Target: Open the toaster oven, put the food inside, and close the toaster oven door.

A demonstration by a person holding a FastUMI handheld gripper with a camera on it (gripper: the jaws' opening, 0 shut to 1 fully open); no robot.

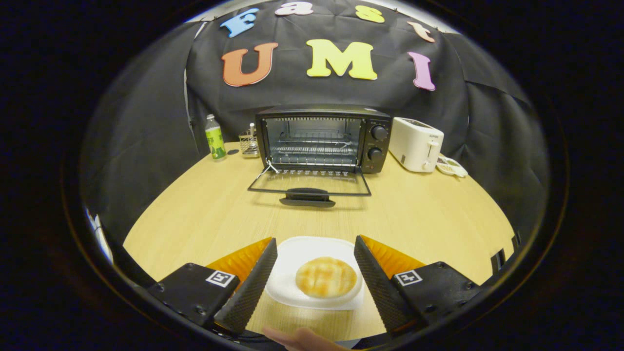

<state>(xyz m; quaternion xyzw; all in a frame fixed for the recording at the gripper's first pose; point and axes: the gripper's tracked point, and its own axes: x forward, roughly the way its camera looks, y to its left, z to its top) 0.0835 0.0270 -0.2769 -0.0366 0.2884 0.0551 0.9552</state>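
Note:
A black toaster oven (323, 138) stands at the back of the wooden table (195, 219), its glass door (309, 185) folded down flat and the wire rack inside showing. A round golden flatbread (326, 277) lies on a white plate (302, 253) at the near edge of the table. My gripper (315, 248) is open, one finger on each side of the plate, their tips level with its far rim. Whether the fingers (253, 282) touch the plate's sides I cannot tell.
A green-labelled bottle (215, 138) and a small wire holder (249, 142) stand left of the oven. A white pop-up toaster (416, 144) and a small dish (451, 165) sit to its right. A fingertip (302, 339) shows below the plate. Bare tabletop lies between plate and oven door.

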